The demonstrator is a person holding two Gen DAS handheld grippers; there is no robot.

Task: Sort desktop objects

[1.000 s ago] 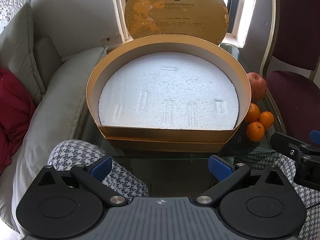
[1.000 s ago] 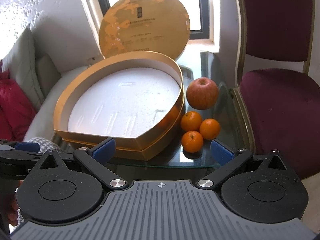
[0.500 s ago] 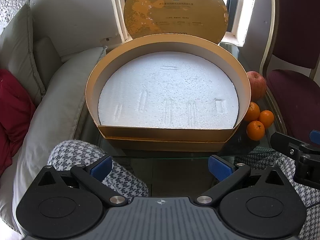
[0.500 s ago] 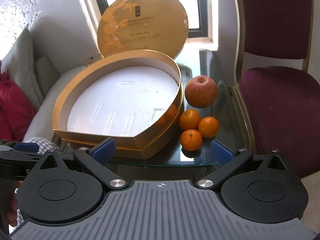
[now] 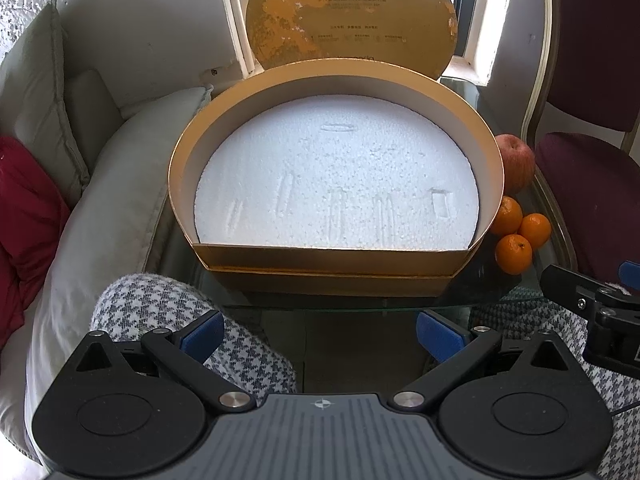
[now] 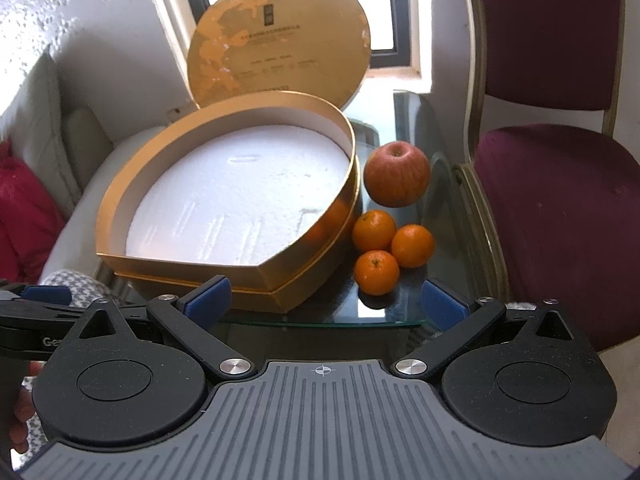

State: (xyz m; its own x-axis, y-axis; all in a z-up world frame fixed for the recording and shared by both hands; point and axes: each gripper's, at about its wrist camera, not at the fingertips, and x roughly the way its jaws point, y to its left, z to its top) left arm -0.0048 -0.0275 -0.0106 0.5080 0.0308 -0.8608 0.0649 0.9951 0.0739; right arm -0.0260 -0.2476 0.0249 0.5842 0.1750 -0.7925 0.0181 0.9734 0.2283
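Note:
A gold, half-round gift box (image 5: 332, 258) (image 6: 256, 276) with a white foam liner (image 5: 336, 184) (image 6: 240, 208) stands open on the glass table (image 6: 404, 312). Its round gold lid (image 5: 352, 16) (image 6: 280, 32) leans upright behind it. Right of the box sit a red apple (image 6: 397, 179) (image 5: 516, 162) and three mandarins (image 6: 394, 246) (image 5: 518, 236). My left gripper (image 5: 318, 334) is open in front of the box's near wall, holding nothing. My right gripper (image 6: 324, 300) is open too, short of the table edge, with the nearest mandarin just beyond its fingers.
A maroon padded chair (image 6: 560, 184) (image 5: 596, 184) stands right of the table. Pale cushions (image 5: 108, 208) and a red cushion (image 5: 24, 216) lie on the left. A person's houndstooth-clad knees (image 5: 168, 312) are under the near table edge. A window is behind the lid.
Both grippers have drifted slightly; the right wrist view has come a little closer to the fruit. Nothing was grasped or moved on the table.

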